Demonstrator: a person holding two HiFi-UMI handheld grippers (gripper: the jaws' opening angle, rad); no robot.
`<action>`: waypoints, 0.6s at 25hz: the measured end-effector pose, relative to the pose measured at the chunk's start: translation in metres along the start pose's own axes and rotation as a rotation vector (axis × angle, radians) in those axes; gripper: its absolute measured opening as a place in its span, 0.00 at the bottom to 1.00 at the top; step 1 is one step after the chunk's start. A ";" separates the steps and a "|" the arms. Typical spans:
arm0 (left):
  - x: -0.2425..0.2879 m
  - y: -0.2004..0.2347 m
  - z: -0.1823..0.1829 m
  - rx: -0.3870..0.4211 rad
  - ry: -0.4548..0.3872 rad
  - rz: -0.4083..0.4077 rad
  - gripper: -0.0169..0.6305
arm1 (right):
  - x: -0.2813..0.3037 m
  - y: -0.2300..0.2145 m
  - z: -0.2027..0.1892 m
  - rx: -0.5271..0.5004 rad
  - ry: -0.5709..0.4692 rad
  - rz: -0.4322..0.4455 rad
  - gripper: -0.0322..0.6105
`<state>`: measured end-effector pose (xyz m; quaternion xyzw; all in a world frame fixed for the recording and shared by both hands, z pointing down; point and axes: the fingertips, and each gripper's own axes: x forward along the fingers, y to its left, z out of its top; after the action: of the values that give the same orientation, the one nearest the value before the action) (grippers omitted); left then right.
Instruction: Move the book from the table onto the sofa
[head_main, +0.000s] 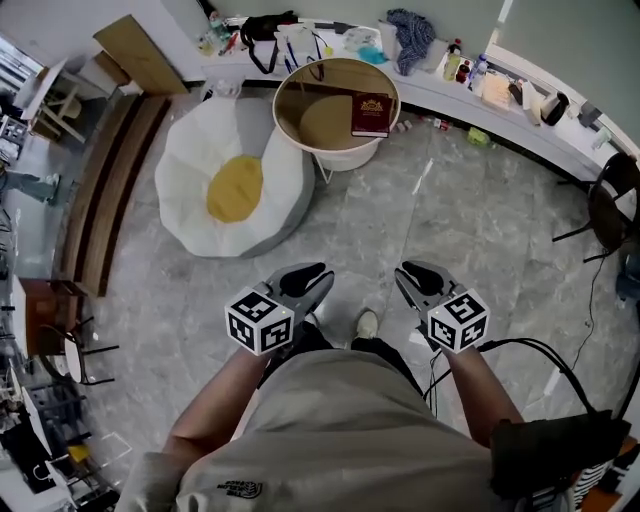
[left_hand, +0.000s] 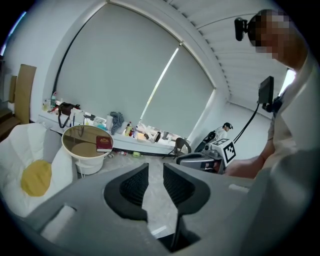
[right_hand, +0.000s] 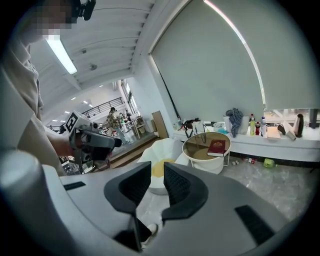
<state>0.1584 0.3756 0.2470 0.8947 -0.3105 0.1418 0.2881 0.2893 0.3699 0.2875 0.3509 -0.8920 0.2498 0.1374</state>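
Dark red book (head_main: 371, 114) flat on round table (head_main: 286, 88), egg-patterned sofa (head_main: 190, 185) just beside, left gripper (head_main: 318, 279) and right gripper (head_main: 408, 276) jaws apart, both empty, well apart from table

The head view looks steeply down from up high at the floor (head_main: 450, 230). Each gripper view sits low, right behind its own jaws, looking forward. All three see the round table (head_main: 345, 158) far off.

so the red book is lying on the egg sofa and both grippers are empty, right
No: the head view shows the red book on the round table, not the egg sofa. The left gripper and right gripper are empty.
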 end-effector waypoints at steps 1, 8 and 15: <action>0.007 0.006 0.005 -0.001 0.002 -0.001 0.14 | 0.006 -0.009 0.005 0.002 -0.002 -0.003 0.18; 0.052 0.081 0.039 -0.024 0.017 -0.053 0.15 | 0.067 -0.063 0.036 0.021 0.023 -0.061 0.18; 0.102 0.185 0.101 0.006 0.073 -0.148 0.17 | 0.135 -0.118 0.084 0.097 0.045 -0.191 0.18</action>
<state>0.1264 0.1480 0.2899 0.9104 -0.2323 0.1534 0.3061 0.2685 0.1749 0.3147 0.4349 -0.8381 0.2862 0.1632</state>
